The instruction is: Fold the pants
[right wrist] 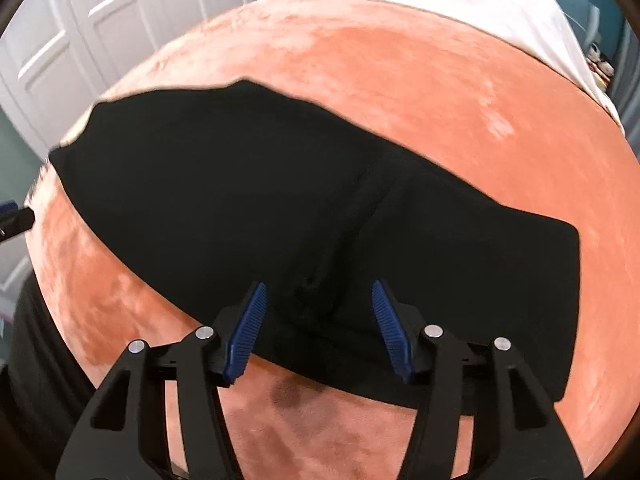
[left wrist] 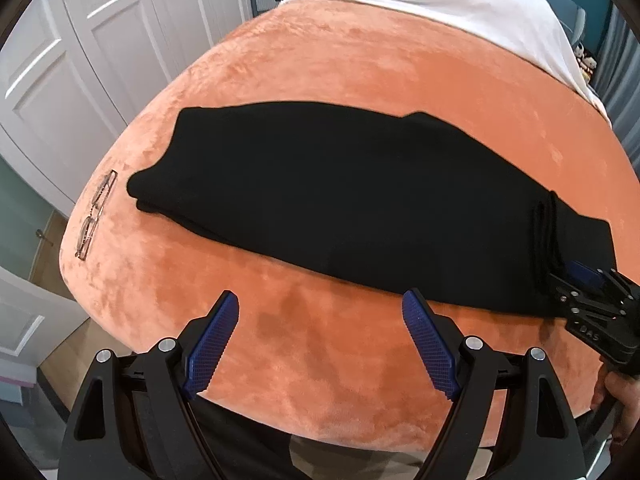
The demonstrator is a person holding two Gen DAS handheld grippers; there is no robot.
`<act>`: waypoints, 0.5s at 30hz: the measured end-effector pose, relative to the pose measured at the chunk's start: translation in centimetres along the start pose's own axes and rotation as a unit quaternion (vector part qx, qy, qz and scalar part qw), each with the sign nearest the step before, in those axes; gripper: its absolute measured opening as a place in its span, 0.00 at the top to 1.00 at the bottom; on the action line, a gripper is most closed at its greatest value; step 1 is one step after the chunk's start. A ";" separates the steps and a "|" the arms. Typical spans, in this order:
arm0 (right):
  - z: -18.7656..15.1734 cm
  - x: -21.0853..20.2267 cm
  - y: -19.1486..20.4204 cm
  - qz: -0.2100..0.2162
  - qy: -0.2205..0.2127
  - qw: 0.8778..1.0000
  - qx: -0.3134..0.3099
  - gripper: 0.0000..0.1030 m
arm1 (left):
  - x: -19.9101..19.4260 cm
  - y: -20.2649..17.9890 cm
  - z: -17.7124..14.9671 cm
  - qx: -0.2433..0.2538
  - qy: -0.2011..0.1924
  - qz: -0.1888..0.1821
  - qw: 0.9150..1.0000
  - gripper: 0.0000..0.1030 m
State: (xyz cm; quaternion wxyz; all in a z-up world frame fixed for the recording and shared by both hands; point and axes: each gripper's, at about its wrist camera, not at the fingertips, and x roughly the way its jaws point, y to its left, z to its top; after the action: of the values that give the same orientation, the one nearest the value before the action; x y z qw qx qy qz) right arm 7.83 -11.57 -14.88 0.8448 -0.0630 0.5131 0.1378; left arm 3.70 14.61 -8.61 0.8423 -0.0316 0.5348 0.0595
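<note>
Orange plush bed cover (left wrist: 360,64) spreading across both views. Black pants (left wrist: 340,200) lying on it as a long band, apparently legs already stacked together; crosswise folds seem left. Right gripper (right wrist: 318,328) hovering over the near waistband end, jaws partly apart, gripping nothing. Left gripper (left wrist: 320,344) hanging wide open over bare cover. Eyeglasses (left wrist: 94,216) sitting beside the cuffs.

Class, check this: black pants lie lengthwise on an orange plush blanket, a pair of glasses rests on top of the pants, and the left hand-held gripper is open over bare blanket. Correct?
One detail is wrong. The thin-framed pair of glasses rests on the orange plush blanket, beside the end of the black pants, not on them. The left wrist view shows this. The left hand-held gripper is indeed open over bare blanket.
</note>
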 end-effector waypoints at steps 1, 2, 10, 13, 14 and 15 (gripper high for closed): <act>0.1 0.6 0.1 0.001 0.005 1.000 -0.002 0.47 | -0.1 -0.1 0.0 0.000 0.000 -0.002 1.000 0.21; 0.1 1.3 0.2 0.000 0.012 1.000 -0.006 0.46 | -0.2 -0.1 0.0 0.000 -0.001 -0.003 1.000 0.21; 2.1 -0.3 -2.6 0.026 -0.016 0.996 0.083 0.86 | -0.1 0.9 0.6 -0.009 -0.008 -0.006 1.000 0.21; 4.2 -3.7 -1.8 0.035 -0.056 0.993 0.099 0.86 | -0.2 0.7 1.2 -0.001 -0.019 -0.004 1.000 0.21; 5.1 -4.6 -0.7 0.047 -0.069 0.992 0.093 0.86 | -0.2 0.6 1.4 0.000 -0.022 -0.004 1.000 0.21; 5.7 -4.8 0.1 0.054 -0.073 0.992 0.086 0.86 | -0.2 0.5 1.6 0.000 -0.023 -0.005 1.000 0.21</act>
State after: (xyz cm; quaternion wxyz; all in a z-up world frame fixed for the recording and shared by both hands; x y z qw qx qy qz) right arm 10.52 -10.85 -7.98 0.8734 0.0479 0.4631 0.1431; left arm 4.96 15.29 -7.72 0.8546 -0.0326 0.5153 0.0554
